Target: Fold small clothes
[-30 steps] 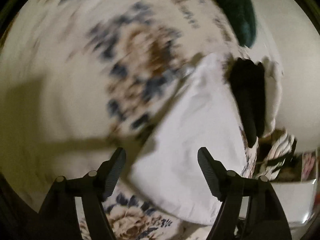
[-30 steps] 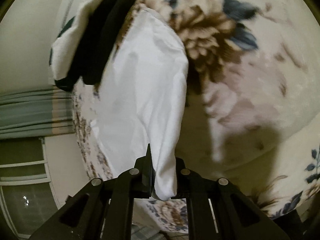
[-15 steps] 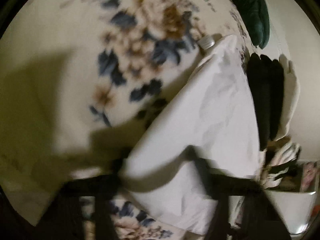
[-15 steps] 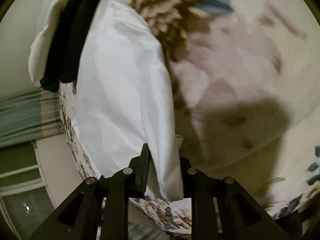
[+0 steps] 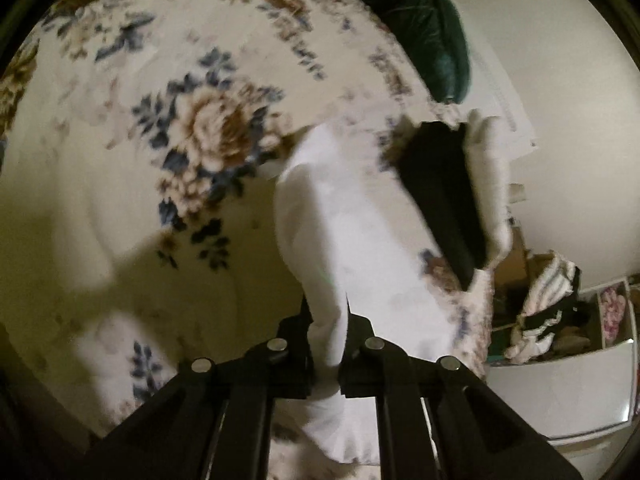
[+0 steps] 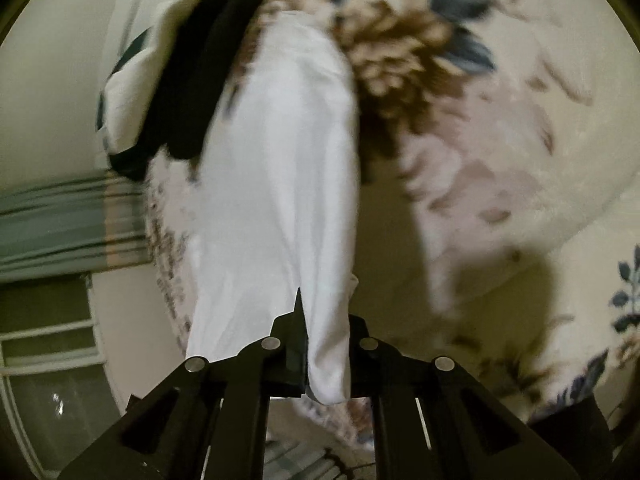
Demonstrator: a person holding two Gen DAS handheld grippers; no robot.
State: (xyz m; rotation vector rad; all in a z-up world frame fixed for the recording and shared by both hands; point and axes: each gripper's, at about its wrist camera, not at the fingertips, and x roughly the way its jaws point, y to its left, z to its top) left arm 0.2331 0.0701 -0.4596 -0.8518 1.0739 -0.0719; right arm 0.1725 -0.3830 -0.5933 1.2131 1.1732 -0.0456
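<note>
Left gripper [image 5: 327, 344]: jaws closed on a corner of the white garment [image 5: 352, 232], cloth pinched between the pads. Right gripper [image 6: 326, 354]: jaws likewise clamped on another edge of it. Garment runs forward from both tongs over the floral bedspread [image 5: 192, 128]. Beyond its far end, black folded items [image 6: 200, 80] beside a white piece [image 5: 490, 172]. Green cushion [image 5: 424, 28] further off.
</note>
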